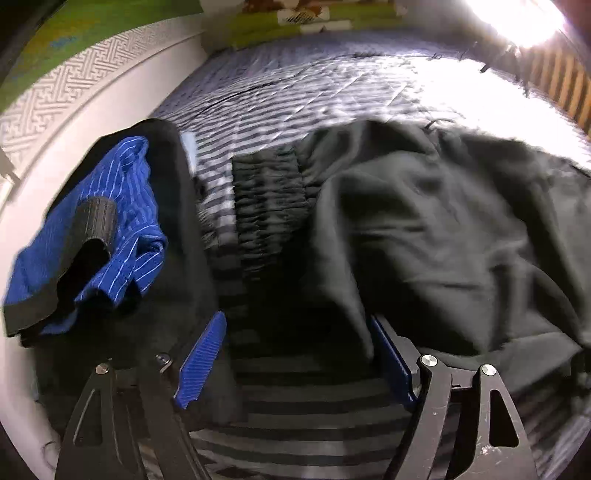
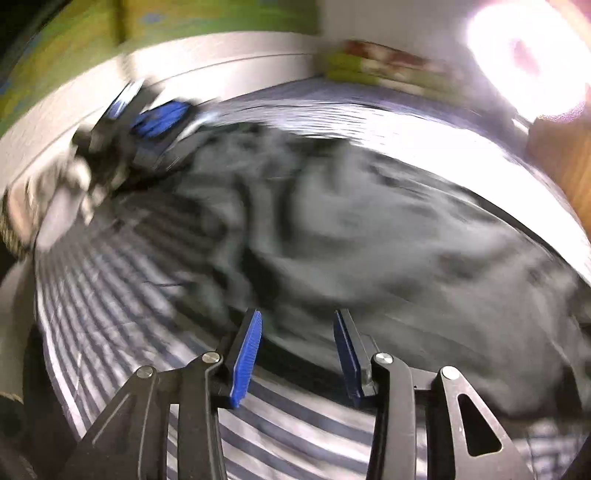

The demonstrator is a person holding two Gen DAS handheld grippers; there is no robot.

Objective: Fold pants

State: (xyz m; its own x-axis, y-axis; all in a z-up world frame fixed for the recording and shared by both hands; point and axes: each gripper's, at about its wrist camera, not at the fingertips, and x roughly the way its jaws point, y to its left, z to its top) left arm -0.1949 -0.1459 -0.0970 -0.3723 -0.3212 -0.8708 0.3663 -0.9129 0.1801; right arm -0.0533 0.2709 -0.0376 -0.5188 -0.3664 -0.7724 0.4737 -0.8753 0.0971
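Left gripper: the left gripper [image 1: 295, 356] hung over the bed with its blue pads [image 1: 199, 360] spread wide and nothing pressed between them; a hanging fold of dark cloth draped against the right-hand pad.
Right gripper: the right gripper [image 2: 297, 356] had its blue pads [image 2: 245, 356] standing apart with only bare bedding and blurred cloth seen through the gap; no grip was visible.
Containers: no container showed in either view; everything lay loose on the bed.
Bed cover: a grey-and-white striped bed cover [image 1: 295, 417] ran under both grippers and off toward the far wall.
Pants: the dark grey pants [image 1: 461, 229] lay rumpled on the cover, filling the right half of the left wrist view, with a gathered elastic cuff [image 1: 269, 206] toward the middle; in the right wrist view they [image 2: 351, 229] were a smeared grey heap ahead of the pads.
Beside the pants: a blue pinstriped garment [image 1: 122, 221] with black trim sat on a black piled garment [image 1: 177, 258] at the left, near the bed's edge.
Beyond: a white patterned bed frame [image 1: 66, 99] curved along the left.
Far: a glaring bright light [image 1: 517, 18] washed out the upper right corner.
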